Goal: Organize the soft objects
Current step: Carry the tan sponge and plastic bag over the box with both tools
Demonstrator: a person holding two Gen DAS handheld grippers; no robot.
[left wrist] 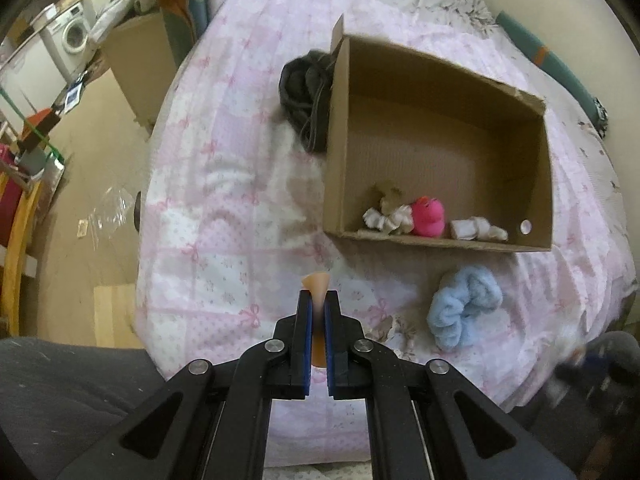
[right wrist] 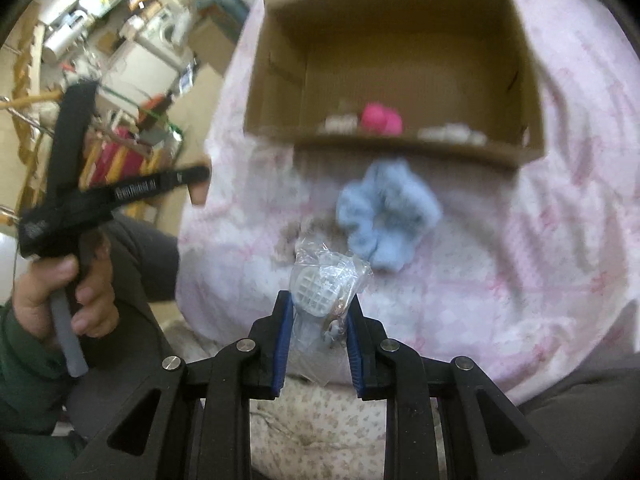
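Holding a peach soft piece (left wrist: 316, 292) pinched in the left claw (left wrist: 318, 300) and a bagged white item (right wrist: 322, 292) in the right claw (right wrist: 320, 304) above the bed (left wrist: 224, 208), we're risking the slick bag slipping before reaching the box (left wrist: 536, 184).

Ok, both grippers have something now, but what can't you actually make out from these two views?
- Left wrist view: the peach item in the left gripper; the pads cover all but its tip.
- Right wrist view: the bagged white grid piece in the right gripper; crinkled plastic hides what lies beside it.
- Right wrist view: the white bundles in the cardboard box, smeared by motion blur.
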